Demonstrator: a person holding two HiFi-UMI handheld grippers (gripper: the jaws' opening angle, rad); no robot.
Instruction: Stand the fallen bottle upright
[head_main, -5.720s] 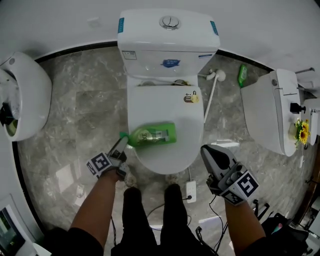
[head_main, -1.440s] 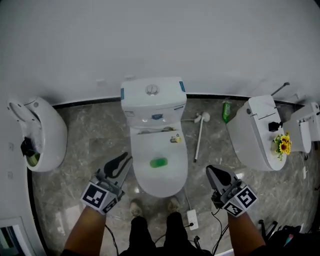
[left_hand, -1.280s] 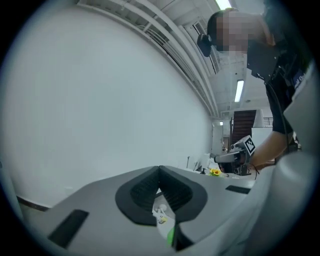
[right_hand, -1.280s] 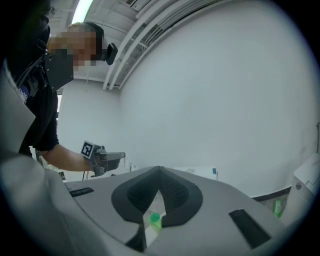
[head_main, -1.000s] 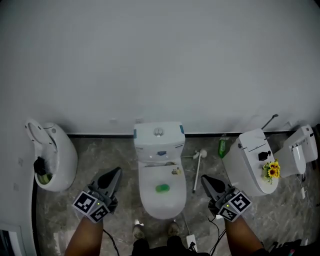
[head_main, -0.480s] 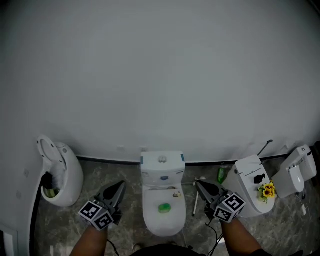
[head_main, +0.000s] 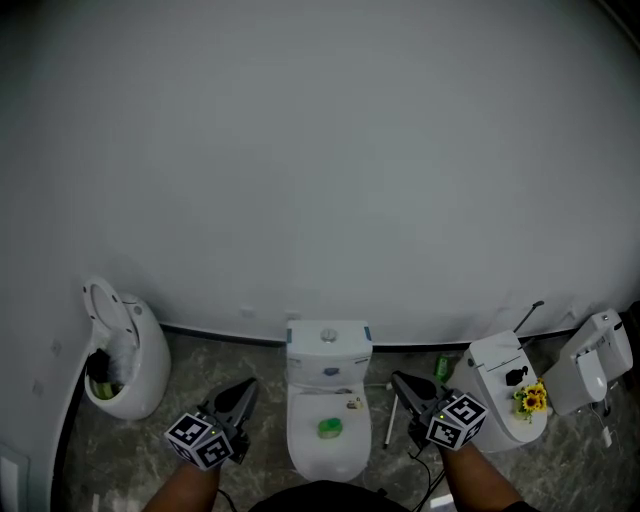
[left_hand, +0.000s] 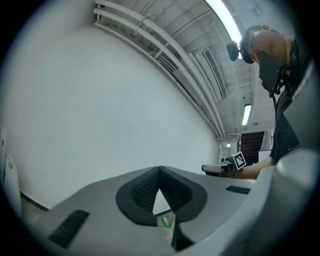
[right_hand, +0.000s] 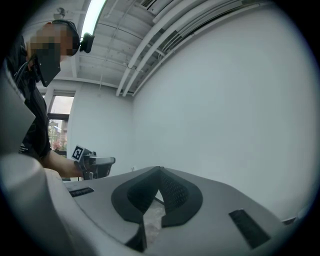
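The green bottle (head_main: 330, 428) shows as a small green spot on the closed lid of the white toilet (head_main: 328, 375), low in the head view's middle; it looks upright, seen from its top. My left gripper (head_main: 248, 384) hovers left of the toilet, shut and empty. My right gripper (head_main: 396, 379) hovers right of it, also shut and empty. In the left gripper view the jaws (left_hand: 160, 168) meet at the tips, with a sliver of green bottle (left_hand: 165, 223) below them. The right gripper view shows its jaws (right_hand: 160, 169) closed against the white wall.
An open-lidded white toilet (head_main: 122, 352) stands at the left. Another white toilet (head_main: 493, 380) at the right carries sunflowers (head_main: 528, 398). A toilet brush (head_main: 390, 418) and a small green bottle (head_main: 441, 367) lie between the middle and right toilets. A plain white wall fills the upper view.
The bottle lay on its side on the lid with my left gripper at its cap; now it stands there. Both grippers have risen and drawn back, and the view has lifted toward the wall.
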